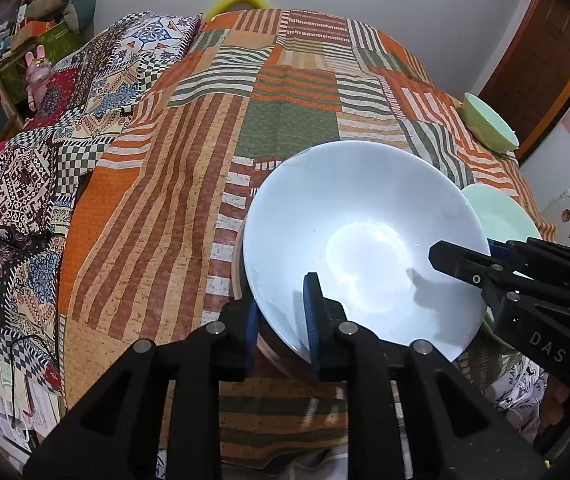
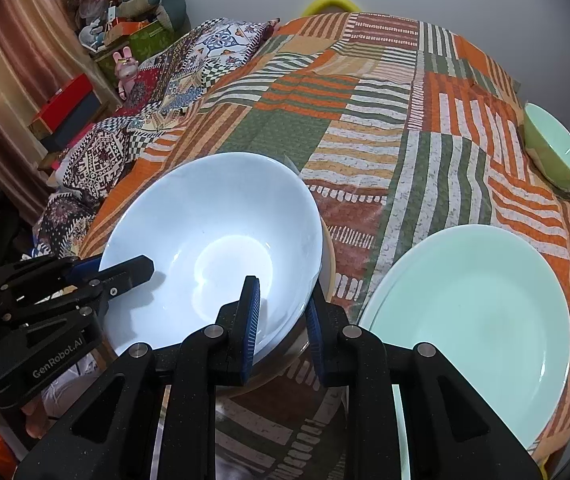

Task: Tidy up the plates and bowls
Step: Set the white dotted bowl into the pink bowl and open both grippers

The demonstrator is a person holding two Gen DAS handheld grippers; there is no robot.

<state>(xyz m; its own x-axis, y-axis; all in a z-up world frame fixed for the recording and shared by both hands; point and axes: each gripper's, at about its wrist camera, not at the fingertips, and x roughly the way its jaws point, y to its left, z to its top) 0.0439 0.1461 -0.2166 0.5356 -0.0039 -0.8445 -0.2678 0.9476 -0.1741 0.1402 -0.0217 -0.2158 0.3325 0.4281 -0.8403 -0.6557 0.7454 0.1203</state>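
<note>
A large pale-blue bowl [image 1: 365,240] [image 2: 213,248] is held over the patchwork bedspread, above a brown-rimmed dish [image 2: 285,356] under it. My left gripper [image 1: 281,320] straddles the bowl's near rim, one finger inside, one outside, closed on it. My right gripper [image 2: 283,316] grips the opposite rim the same way; it shows at the right of the left wrist view [image 1: 469,264]. A mint-green plate [image 2: 473,328] lies to the right of the bowl. A small green bowl [image 2: 557,148] [image 1: 489,124] sits tilted at the far right edge.
The bedspread [image 1: 245,120] covers the bed. A patterned quilt and pillow [image 1: 85,92] lie along the left side. Shelves with boxes and toys [image 2: 125,40] stand at the far left. The bed's right edge runs just past the green bowl.
</note>
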